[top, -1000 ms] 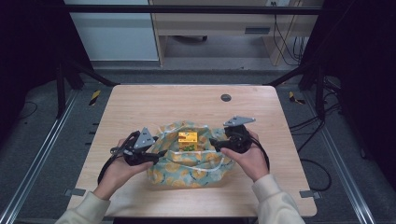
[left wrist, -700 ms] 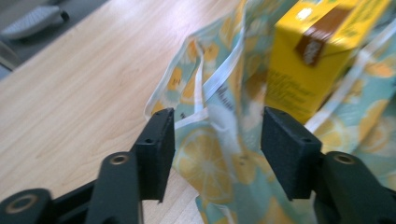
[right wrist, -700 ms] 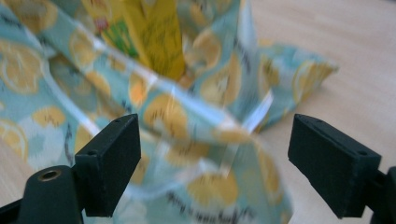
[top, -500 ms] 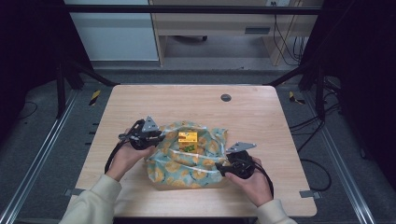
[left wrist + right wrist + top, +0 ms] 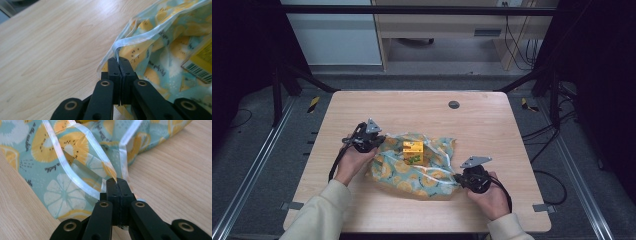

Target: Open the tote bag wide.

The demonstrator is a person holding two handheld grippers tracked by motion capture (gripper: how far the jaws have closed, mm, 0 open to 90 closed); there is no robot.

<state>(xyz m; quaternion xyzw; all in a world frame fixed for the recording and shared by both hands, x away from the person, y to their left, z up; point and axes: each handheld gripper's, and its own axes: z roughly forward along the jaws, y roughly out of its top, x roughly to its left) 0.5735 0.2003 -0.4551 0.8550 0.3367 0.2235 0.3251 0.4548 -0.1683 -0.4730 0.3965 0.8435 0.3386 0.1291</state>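
Our sleeves are pale cream, loose and soft, each ending in a ribbed cuff. We carry a black left gripper point(image 5: 379, 139) and a black right gripper point(image 5: 456, 179), each topped by a grey three-cornered plate and trailing a black cable that loops beside the hand on the wooden table point(image 5: 412, 107). Up close, our jaws are matte black bars joined by links with brass-ringed pivot holes and small dark screws.

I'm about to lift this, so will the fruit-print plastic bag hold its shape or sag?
Probably sag: the fruit-print plastic bag lies crumpled, its thin film puckering at both tongs. The yellow box resting on it may slide as it rises. The glossy film looks slippery, so pinched edges could creep.
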